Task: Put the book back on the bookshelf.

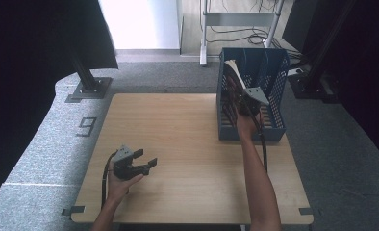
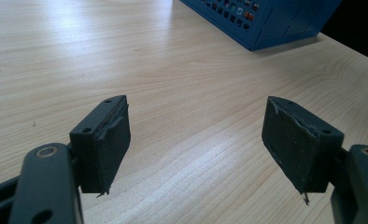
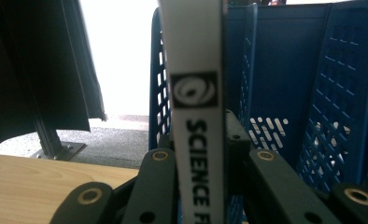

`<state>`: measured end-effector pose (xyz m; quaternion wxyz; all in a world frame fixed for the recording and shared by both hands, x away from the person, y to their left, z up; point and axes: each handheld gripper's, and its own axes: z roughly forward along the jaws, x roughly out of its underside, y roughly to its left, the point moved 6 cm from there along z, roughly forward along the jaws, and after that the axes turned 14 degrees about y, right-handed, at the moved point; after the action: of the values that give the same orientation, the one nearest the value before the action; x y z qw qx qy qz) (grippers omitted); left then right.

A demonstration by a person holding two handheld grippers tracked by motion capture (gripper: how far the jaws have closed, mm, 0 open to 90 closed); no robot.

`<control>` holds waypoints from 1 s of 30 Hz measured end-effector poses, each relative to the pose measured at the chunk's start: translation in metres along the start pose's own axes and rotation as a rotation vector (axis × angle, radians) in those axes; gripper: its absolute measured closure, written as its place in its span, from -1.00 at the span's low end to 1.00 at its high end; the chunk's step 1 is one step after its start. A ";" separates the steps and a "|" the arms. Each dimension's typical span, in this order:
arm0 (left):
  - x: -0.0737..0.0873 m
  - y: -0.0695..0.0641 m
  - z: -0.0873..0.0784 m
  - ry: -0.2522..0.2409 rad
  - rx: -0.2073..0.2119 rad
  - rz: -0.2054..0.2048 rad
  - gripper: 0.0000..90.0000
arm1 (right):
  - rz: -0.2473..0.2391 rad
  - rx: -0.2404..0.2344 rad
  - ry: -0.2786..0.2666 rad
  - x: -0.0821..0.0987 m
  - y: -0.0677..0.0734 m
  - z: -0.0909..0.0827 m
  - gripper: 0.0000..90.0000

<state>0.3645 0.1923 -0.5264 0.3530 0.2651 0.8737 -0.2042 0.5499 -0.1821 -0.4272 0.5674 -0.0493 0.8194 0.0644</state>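
A book with a white spine reading "SCIENCE F..." is held upright at the left compartment of a blue perforated file rack. My right gripper is shut on the book's spine, jaws pressed on both sides of it, right at the rack's open front. My left gripper rests low over the wooden table near its front left, held in a hand. Its black pads stand wide apart with bare wood between them.
The rack stands at the table's back right corner, dividers inside it. A black curtain and a metal post base stand at the left beyond the table. Cables lie on the floor behind the rack. Grey carpet surrounds the table.
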 end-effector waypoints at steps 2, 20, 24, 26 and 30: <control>0.000 -0.001 0.000 -0.001 0.001 0.002 -0.47 | -0.005 -0.001 0.006 0.000 -0.001 -0.002 0.74; -0.002 0.001 -0.002 -0.019 -0.007 -0.005 -0.47 | 0.074 0.068 -0.030 -0.013 -0.015 0.010 0.82; -0.002 0.005 -0.005 -0.022 -0.013 -0.012 -0.47 | 0.085 0.078 -0.038 -0.019 -0.014 0.017 0.82; -0.002 0.006 -0.006 -0.028 -0.015 -0.018 -0.47 | 0.081 0.095 -0.039 -0.023 -0.012 0.023 0.82; -0.002 0.009 -0.008 -0.033 -0.017 -0.024 -0.47 | 0.093 0.095 -0.059 -0.027 -0.012 0.027 0.82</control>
<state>0.3669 0.2037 -0.5212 0.3669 0.2480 0.8728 -0.2054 0.5864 -0.1896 -0.4124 0.5896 0.0177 0.8057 0.0533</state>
